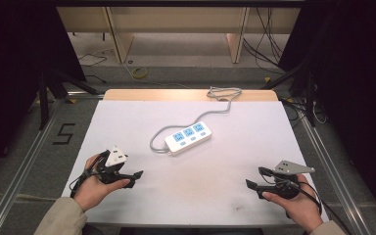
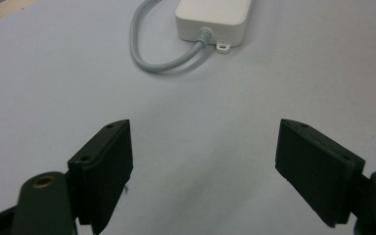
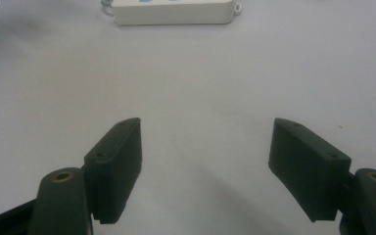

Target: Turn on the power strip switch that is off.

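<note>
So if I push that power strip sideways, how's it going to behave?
The power strip is a flat, boxy shell, so it would probably slide, not tip or roll. Its grey cable lies in loose curves, so it looks floppy and may drag or swing the strip around.

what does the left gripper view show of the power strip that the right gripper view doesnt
Left gripper view alone: the strip's end where the grey cable enters and loops across the table.
Right gripper view alone: the strip's long side, with a sliver of the blue sockets on top.
Both: the white power strip with its small mounting tab, lying ahead on the white table, and two open black jaws holding nothing.
</note>
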The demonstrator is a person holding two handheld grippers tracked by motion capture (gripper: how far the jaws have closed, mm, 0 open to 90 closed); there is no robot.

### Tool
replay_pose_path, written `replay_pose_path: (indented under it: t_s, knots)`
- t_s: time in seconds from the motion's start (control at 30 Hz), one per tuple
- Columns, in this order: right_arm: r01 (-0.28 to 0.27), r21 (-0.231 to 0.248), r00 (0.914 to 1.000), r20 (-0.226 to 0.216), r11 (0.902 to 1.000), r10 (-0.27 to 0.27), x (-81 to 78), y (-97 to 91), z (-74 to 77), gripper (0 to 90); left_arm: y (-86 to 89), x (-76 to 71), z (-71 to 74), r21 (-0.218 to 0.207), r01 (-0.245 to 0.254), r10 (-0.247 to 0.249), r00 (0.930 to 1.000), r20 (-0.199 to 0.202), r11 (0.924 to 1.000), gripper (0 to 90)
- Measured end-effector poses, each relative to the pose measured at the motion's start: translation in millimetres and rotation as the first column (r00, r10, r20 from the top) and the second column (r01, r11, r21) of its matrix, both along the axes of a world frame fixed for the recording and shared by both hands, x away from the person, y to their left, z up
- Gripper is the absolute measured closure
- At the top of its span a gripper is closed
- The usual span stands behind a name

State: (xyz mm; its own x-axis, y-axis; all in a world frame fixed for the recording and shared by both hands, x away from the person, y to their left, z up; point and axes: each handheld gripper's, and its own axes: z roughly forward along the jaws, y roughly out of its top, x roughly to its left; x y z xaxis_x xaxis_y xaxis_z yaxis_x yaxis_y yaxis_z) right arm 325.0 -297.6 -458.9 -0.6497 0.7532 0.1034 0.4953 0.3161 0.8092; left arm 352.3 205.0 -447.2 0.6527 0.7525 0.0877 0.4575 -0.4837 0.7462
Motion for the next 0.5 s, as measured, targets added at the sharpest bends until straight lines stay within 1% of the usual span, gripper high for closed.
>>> replay_pose_path:
  t_s: [0.2, 0.4, 0.5]
  knots:
    - [-0.005, -0.001, 1.0, 0.003, 1.0, 0.005, 0.5, 0.2, -0.2, 28.8, 4.9, -3.2, -3.4, 0.004, -0.008, 0.008, 1.0, -0.001, 1.0, 21.4]
    - [-0.005, -0.003, 1.0, 0.003, 1.0, 0.005, 0.6, 0.3, 0.0, 28.8, 2.1, -2.9, -4.6, 0.004, 0.0, 0.0, 1.0, 0.001, 1.0, 21.3]
    - [-0.004, -0.001, 1.0, 0.003, 1.0, 0.004, 0.4, 0.3, 0.1, 28.8, 1.8, -2.2, -4.4, 0.012, 0.001, -0.001, 1.0, 0.002, 0.9999, 21.3]
